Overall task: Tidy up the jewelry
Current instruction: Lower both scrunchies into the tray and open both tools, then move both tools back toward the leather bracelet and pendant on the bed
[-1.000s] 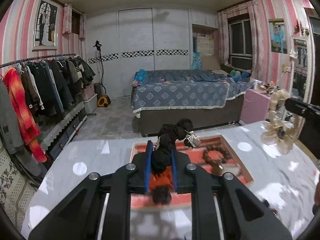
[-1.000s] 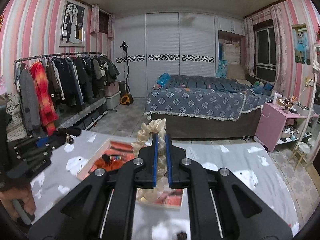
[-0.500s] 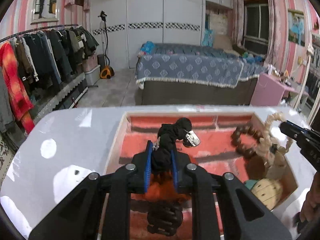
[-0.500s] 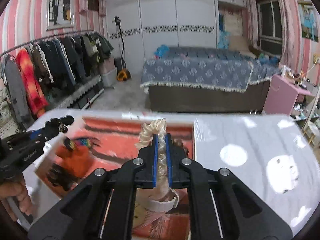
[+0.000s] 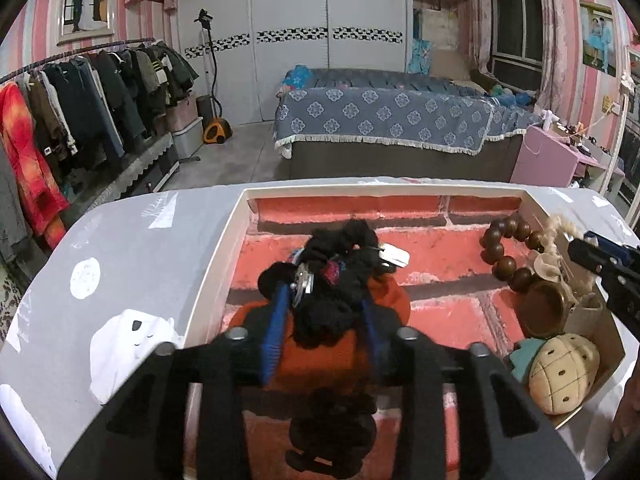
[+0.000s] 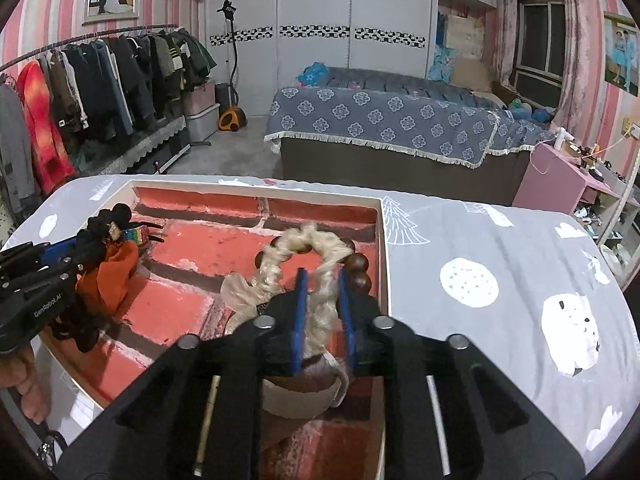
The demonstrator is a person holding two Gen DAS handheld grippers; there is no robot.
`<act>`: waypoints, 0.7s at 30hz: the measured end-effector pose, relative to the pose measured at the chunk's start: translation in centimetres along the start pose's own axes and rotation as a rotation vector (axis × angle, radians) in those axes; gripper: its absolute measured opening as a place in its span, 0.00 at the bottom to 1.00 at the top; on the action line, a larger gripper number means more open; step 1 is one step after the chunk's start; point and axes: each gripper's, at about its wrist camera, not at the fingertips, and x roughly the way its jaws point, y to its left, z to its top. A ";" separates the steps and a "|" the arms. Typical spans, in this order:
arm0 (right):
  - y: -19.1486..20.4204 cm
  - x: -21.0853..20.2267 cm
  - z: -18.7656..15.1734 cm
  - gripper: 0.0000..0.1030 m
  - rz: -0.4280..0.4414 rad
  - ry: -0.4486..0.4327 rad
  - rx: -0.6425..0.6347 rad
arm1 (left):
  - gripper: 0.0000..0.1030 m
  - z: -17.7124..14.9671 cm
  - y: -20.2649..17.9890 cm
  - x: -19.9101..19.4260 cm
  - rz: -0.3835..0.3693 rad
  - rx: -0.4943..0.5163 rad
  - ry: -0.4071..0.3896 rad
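Observation:
A shallow box (image 5: 218, 264) with a red brick-pattern floor lies on the grey table. My left gripper (image 5: 326, 312) is open inside it, its jaws apart around a black scrunchie (image 5: 340, 276) that rests on an orange scrunchie (image 5: 316, 360). My right gripper (image 6: 322, 296) is open at the box's right side (image 6: 382, 248), its jaws apart around a cream scrunchie (image 6: 320, 280) lying over a brown bead bracelet (image 6: 358, 270). The bracelet also shows in the left wrist view (image 5: 502, 254).
A pineapple-shaped plush (image 5: 564, 372) and a round brown bangle (image 5: 546, 308) lie in the box's right corner. Another black hair tie (image 5: 332, 436) lies under my left gripper. The grey patterned tablecloth (image 6: 500, 280) spreads right of the box. A bed and a clothes rack stand beyond.
Both grippers came down into the box and opened. The black scrunchie now rests on the orange one, and the cream scrunchie lies on the bead bracelet.

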 end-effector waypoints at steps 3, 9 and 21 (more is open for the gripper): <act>-0.3 -0.7 0.0 0.37 0.008 -0.019 0.018 | 0.57 0.1 0.0 -0.7 0.006 -0.014 -0.019; -0.5 -1.6 0.4 0.42 0.005 -0.038 0.022 | 0.57 0.4 -0.9 -1.7 0.002 0.012 -0.041; -1.4 -5.1 2.2 0.62 0.003 -0.114 0.052 | 0.67 2.3 -0.4 -5.3 0.008 -0.002 -0.112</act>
